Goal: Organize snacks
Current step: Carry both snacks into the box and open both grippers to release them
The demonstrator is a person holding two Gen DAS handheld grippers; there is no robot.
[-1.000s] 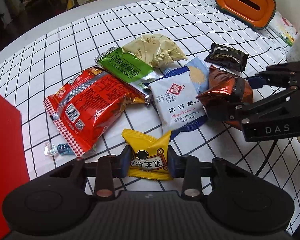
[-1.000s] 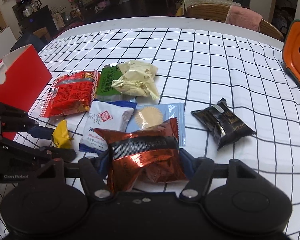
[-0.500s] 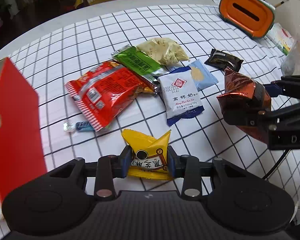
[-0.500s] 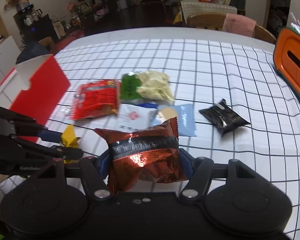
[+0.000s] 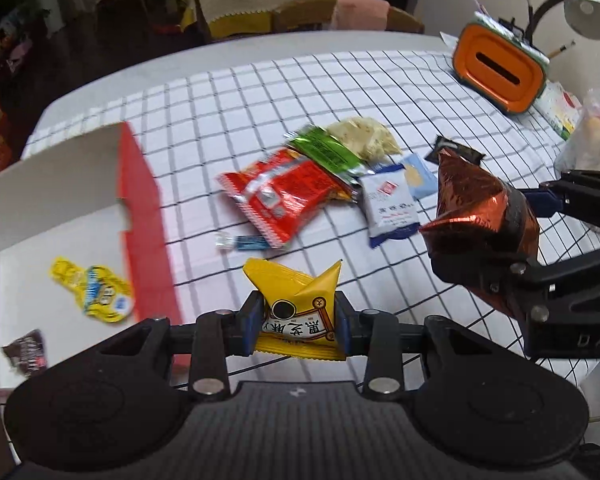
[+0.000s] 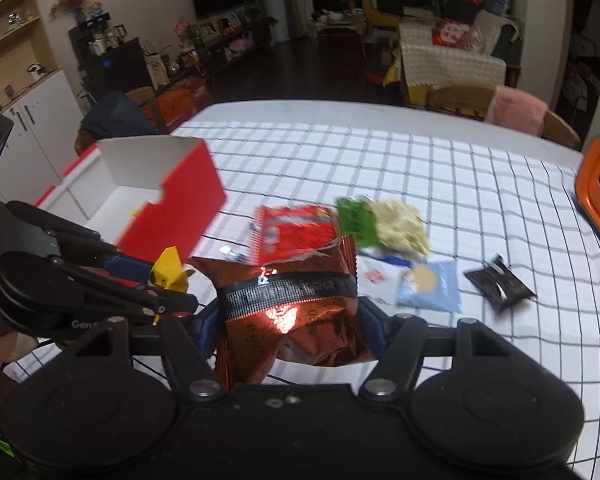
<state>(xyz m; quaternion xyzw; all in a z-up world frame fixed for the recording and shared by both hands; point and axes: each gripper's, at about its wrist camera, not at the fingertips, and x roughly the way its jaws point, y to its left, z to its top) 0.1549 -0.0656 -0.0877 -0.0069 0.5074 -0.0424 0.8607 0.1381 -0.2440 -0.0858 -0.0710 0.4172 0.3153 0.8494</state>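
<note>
I am clamping a yellow snack packet (image 5: pixel 298 316) in my left gripper (image 5: pixel 296 322) and a copper foil bag (image 6: pixel 290 312) in my right gripper (image 6: pixel 290 330), both held above the table. Two snacks are already lying in the red box (image 5: pixel 140 216); six packets and a small candy are waiting on the checked tablecloth (image 5: pixel 260 92).

Your left gripper (image 5: pixel 296 322): matte black frame, blue pads on fingers (image 5: pixel 252 320), silver screws, two round black discs, "GenR…" lettering. Your right gripper (image 6: pixel 290 330): same black build, blue pads, silver screws, "DAS" lettering on side.
</note>
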